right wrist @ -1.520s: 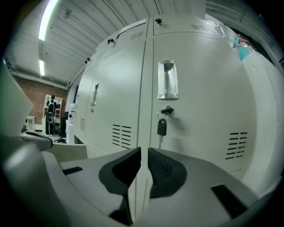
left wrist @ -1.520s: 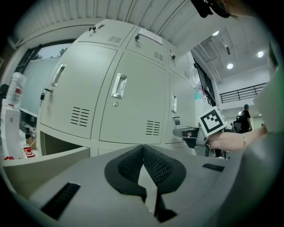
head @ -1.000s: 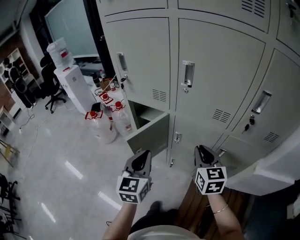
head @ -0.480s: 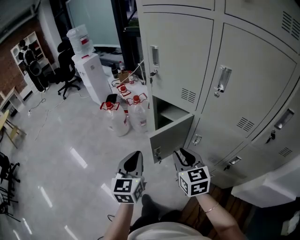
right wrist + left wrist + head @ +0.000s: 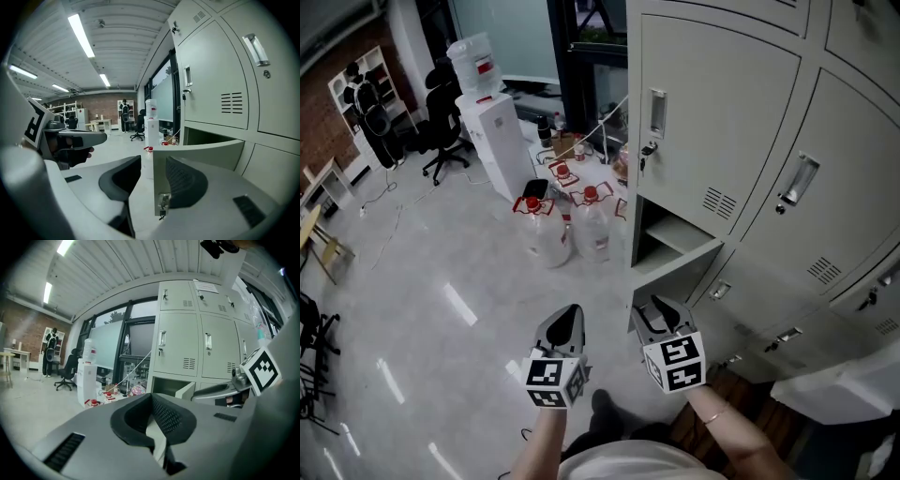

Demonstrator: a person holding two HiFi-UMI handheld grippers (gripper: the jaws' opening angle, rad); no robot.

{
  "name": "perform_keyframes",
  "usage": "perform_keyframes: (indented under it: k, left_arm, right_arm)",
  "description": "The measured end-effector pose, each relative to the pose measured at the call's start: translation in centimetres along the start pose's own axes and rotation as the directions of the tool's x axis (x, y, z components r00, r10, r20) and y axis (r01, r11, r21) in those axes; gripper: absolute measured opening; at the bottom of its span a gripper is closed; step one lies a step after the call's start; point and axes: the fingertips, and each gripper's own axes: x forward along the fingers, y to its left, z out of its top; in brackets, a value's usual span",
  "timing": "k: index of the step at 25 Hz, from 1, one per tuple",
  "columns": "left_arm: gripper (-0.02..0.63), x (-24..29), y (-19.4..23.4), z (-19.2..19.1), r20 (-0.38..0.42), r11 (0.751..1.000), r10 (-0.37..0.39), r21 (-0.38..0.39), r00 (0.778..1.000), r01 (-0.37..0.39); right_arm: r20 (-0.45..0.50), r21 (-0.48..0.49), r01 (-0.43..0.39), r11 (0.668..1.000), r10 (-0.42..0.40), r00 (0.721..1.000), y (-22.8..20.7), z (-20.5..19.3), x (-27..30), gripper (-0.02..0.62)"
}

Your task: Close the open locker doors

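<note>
Now the right claw [image 5: 654, 314], jaws just opened wide, straddles the free edge of the open locker door [image 5: 675, 274], low in the leftmost column of lockers [image 5: 722, 122]; the left claw [image 5: 565, 325] hangs beside it, jaws pressed together, empty, above the floor [image 5: 441, 281]

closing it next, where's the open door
Head view, centre: open door juts from the low locker right of the jugs, edge between the right claw's just-opened jaws.
</note>
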Motion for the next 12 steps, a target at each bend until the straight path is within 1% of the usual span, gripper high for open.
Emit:
perform_keyframes:
  k: [3, 7, 10, 12]
  left_arm:
    - [0.020, 0.6, 1.7, 0.0, -0.014, 1.000, -0.005, -0.014, 1.000, 0.005]
    - [0.021, 1.6, 4.1, -0.2, -0.011, 1.000, -0.012, -0.016, 1.000, 0.012]
    - [0.020, 2.1, 5.2, -0.4, -0.036, 0.999, -0.040, -0.036, 0.999, 0.039]
    - [0.020, 2.7, 6.0, -0.1, -0.030, 0.998, -0.054, -0.043, 0.998, 0.053]
  right_arm:
    - [-0.031, 0.011, 0.006, 1.000, -0.006, 1.000, 0.6, -0.4, 2.1, 0.153]
    - [-0.061, 0.007, 0.065, 0.998, -0.064, 0.996, 0.7, -0.8, 4.3, 0.153]
    - [-0.085, 0.012, 0.103, 0.995, -0.102, 0.991, 0.5, -1.2, 5.6, 0.143]
    - [-0.101, 0.015, 0.129, 0.992, -0.127, 0.987, 0.2, -1.3, 6.5, 0.143]
